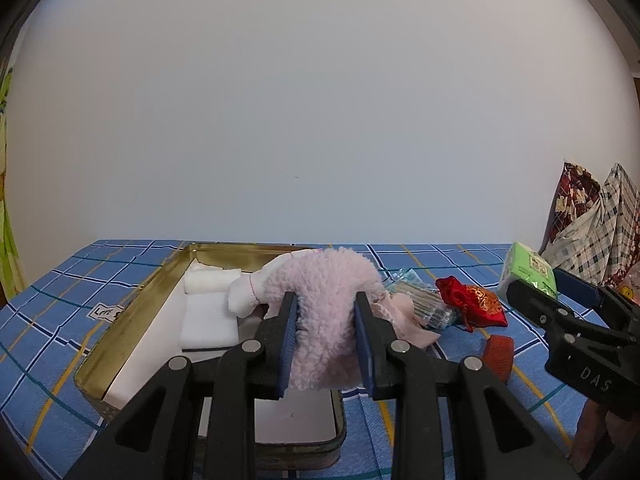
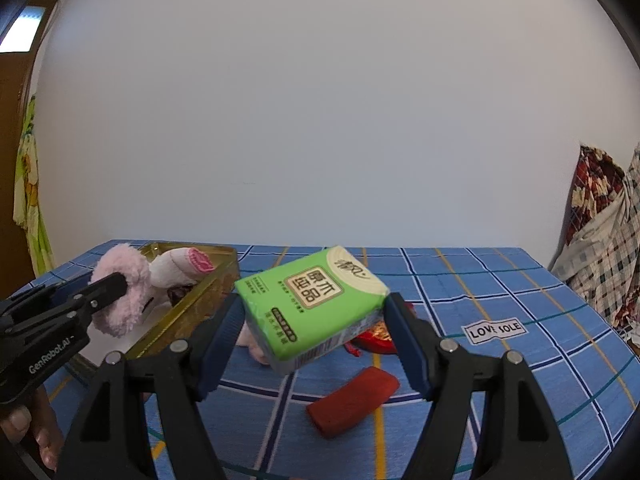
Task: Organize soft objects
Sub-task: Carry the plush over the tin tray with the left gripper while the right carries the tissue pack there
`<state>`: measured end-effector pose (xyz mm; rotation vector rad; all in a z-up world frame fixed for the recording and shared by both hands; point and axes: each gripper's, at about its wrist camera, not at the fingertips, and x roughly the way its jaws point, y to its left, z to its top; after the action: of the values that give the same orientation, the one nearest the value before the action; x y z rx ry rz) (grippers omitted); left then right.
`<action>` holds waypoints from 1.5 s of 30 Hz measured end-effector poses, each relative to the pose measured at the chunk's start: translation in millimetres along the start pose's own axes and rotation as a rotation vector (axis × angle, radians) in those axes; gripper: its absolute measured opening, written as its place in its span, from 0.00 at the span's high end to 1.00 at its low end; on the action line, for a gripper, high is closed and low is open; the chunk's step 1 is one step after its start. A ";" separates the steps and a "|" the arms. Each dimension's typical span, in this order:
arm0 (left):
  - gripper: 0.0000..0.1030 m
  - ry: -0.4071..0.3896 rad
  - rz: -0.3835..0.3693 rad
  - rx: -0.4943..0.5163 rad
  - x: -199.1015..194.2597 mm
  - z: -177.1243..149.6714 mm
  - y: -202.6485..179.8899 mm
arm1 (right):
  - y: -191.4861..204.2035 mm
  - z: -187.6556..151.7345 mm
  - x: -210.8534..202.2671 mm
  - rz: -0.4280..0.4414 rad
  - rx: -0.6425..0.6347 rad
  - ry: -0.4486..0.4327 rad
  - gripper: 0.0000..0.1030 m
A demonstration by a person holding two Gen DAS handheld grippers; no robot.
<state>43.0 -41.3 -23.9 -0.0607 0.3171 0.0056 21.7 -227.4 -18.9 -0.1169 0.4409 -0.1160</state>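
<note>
While the left gripper (image 1: 326, 308) pinches a fluffy pink sock (image 1: 328, 300) above the gold rectangular tin (image 1: 120, 320), the right gripper (image 2: 314, 312) — beside that tin — clamps a green tissue pack (image 2: 316, 304).

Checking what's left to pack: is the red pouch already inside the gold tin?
No. The red pouch lies on the blue checked cloth, to the right of the gold tin and outside its rim.

Blue checked tablecloth (image 2: 500, 280); white wall (image 2: 320, 100); patterned cloths (image 2: 600, 216)

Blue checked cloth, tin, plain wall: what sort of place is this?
Probably a bedroom at home: a checked sheet covers a bed-like surface against a bare wall, with patterned bedding piled alongside.
</note>
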 end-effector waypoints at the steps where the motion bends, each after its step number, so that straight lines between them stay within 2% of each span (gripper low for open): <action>1: 0.71 0.001 0.001 0.000 -0.2 0.2 0.6 | 2.8 0.0 0.1 0.006 -0.003 -0.001 0.29; 45: 0.71 0.001 0.061 -0.070 -14.0 -2.6 42.2 | 53.6 -3.0 -1.4 0.127 -0.056 -0.010 0.29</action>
<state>28.3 0.8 -24.5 -0.1204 0.3197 0.0774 23.8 -174.6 -28.4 -0.1443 0.4400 0.0213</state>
